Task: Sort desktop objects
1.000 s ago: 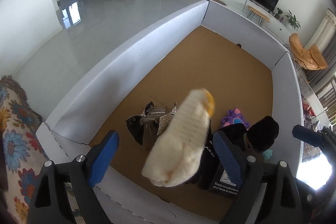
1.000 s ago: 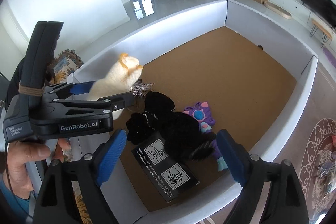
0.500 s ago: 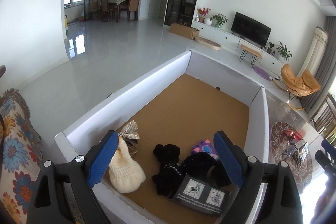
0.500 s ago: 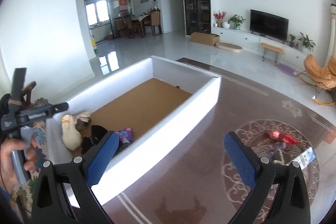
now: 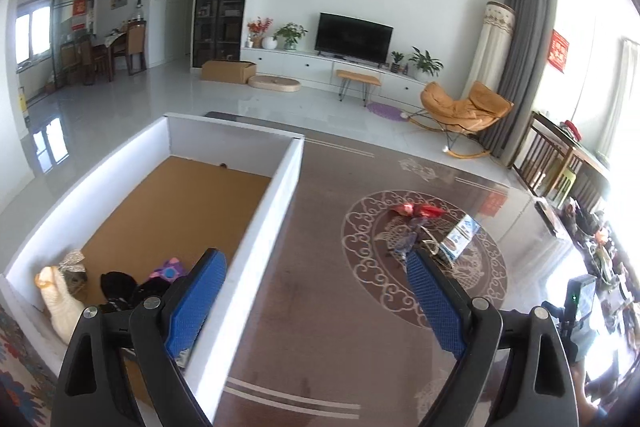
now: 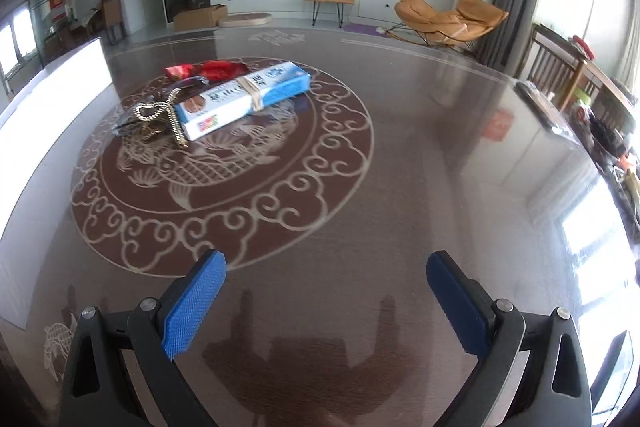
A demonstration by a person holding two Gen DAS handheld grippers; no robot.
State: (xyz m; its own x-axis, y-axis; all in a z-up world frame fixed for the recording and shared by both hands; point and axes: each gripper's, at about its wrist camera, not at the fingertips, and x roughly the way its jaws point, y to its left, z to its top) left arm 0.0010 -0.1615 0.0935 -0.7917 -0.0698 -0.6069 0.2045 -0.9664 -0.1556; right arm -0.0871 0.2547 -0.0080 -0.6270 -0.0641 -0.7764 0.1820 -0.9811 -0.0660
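On the far left of the left wrist view, a white box (image 5: 280,195) with a brown cardboard floor sits on the dark patterned desk (image 5: 320,307). In its near left corner stands a cream knitted toy (image 5: 60,303), and a silver bow (image 5: 74,261) lies just beside it. To the right of those, still at the near end of the box, lies a heap of black fabric (image 5: 120,287), and a purple toy (image 5: 170,269) rests against it. The left gripper (image 5: 316,303) hangs above the right wall of the box, its 2 blue pads spread wide with nothing between them.

Further right, on the round pattern of the desk, the unsorted things lie together. In the right wrist view a gold bow (image 6: 162,119) is the leftmost of them, touching the near end of a blue and white carton (image 6: 244,99) that has a rubber band around its middle. Something dark lies under the bow, too blurred to tell. A red wrapper (image 6: 208,70) lies just beyond the carton, on its far side. The right gripper (image 6: 326,301) is near the viewer's edge of the desk, well apart from this group; its jaws are wide apart and empty, and its shadow falls on the desk below. At the right edge of the left wrist view part of that gripper's body shows.
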